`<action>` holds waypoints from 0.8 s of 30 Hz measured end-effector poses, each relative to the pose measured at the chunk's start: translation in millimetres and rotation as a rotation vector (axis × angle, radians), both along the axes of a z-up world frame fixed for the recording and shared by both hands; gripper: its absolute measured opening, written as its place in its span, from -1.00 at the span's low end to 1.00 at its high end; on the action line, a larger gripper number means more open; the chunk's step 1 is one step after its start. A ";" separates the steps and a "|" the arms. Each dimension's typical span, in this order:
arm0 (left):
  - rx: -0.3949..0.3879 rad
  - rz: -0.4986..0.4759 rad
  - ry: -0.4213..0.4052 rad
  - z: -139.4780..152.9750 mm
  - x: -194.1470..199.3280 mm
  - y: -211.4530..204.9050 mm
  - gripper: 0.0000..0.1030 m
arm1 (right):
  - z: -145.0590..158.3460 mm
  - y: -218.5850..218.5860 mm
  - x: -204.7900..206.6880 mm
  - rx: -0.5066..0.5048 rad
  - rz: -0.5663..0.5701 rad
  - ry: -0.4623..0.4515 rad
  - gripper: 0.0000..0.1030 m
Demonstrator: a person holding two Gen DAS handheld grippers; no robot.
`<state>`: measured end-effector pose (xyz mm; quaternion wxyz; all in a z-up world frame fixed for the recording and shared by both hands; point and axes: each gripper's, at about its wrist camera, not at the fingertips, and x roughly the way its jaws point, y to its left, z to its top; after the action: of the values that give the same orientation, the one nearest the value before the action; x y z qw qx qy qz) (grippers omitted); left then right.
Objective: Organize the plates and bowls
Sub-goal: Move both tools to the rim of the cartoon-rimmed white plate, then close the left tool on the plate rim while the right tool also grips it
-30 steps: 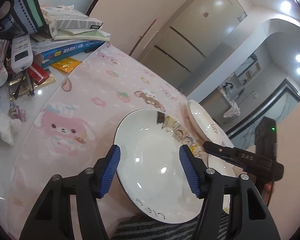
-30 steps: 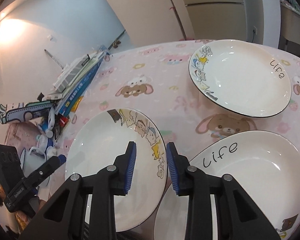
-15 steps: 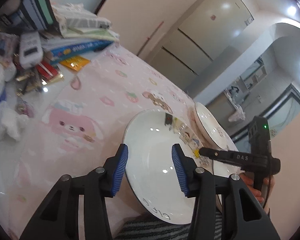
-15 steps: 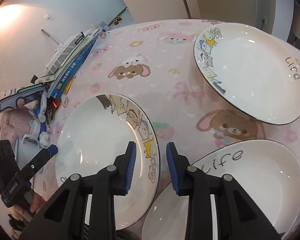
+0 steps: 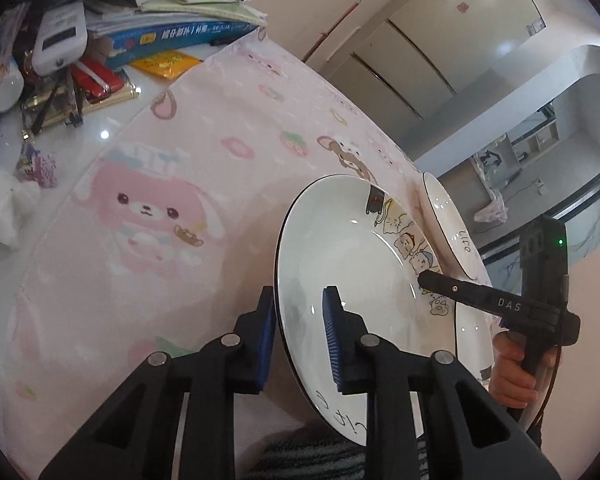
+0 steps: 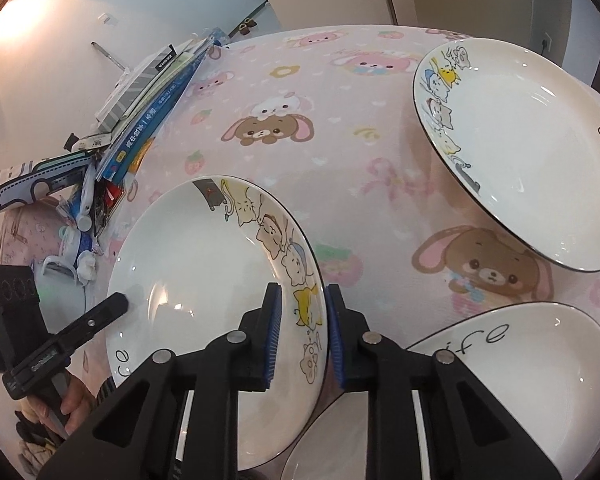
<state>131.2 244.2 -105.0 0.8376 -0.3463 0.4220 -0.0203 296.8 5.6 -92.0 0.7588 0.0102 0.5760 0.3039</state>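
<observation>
Three white plates with cartoon cats and the word "Life" lie on a pink cartoon tablecloth (image 6: 340,120). My two grippers straddle the near-left plate (image 5: 340,248) (image 6: 196,272) from opposite sides. The left gripper (image 5: 300,336) has its jaws closing on the plate's left rim, one blue pad outside and one inside. On the right rim, by the cat drawings, the right gripper (image 6: 302,332) is closing the same way. The pads look in contact with the rim. A second plate (image 6: 520,380) lies near right, partly under the first. The third plate (image 6: 532,152) sits at the far right.
Books, a blue folder and small clutter (image 5: 100,40) (image 6: 140,112) are piled along the table's left side. A person's hand (image 5: 512,372) holds the right tool's grip. Cabinets (image 5: 440,52) and a doorway stand beyond the table.
The left jaws have narrowed a lot and dropped over the plate's left rim. The right gripper has come down onto the right rim and narrowed a little.
</observation>
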 end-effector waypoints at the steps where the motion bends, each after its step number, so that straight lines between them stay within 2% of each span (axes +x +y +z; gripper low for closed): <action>1: -0.007 0.001 0.002 -1.2 0.0 0.8 -0.57 | 0.3 0.5 -1.0 -0.003 0.005 -0.008 -0.59; 6: 0.036 0.008 0.039 -4.3 2.5 -2.6 -0.75 | 0.0 2.4 -1.9 -0.027 0.008 -0.037 -0.71; 10: 0.042 0.009 0.040 -3.7 1.9 -4.3 -0.76 | 0.0 0.6 -3.3 -0.023 0.002 -0.056 -0.71; 13: 0.080 0.009 0.045 -0.4 1.8 -7.3 -0.76 | 1.9 -3.4 -9.6 0.017 0.012 -0.117 -0.74; 16: 0.105 0.004 0.046 2.9 2.0 -9.6 -0.75 | 3.0 -6.0 -9.7 0.025 0.002 -0.107 -0.74; 19: 0.127 0.007 0.026 8.9 0.6 -8.8 -0.74 | 9.4 -8.4 -11.6 0.047 -0.006 -0.112 -0.75; 24: 0.214 0.009 -0.032 37.1 -7.6 -19.0 -0.72 | 30.8 -12.7 -19.3 0.077 -0.028 -0.133 -0.75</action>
<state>123.6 225.2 -67.9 0.8764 -0.2564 0.4069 0.0229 277.5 -7.2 -61.2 0.7986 0.0274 0.5120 0.3152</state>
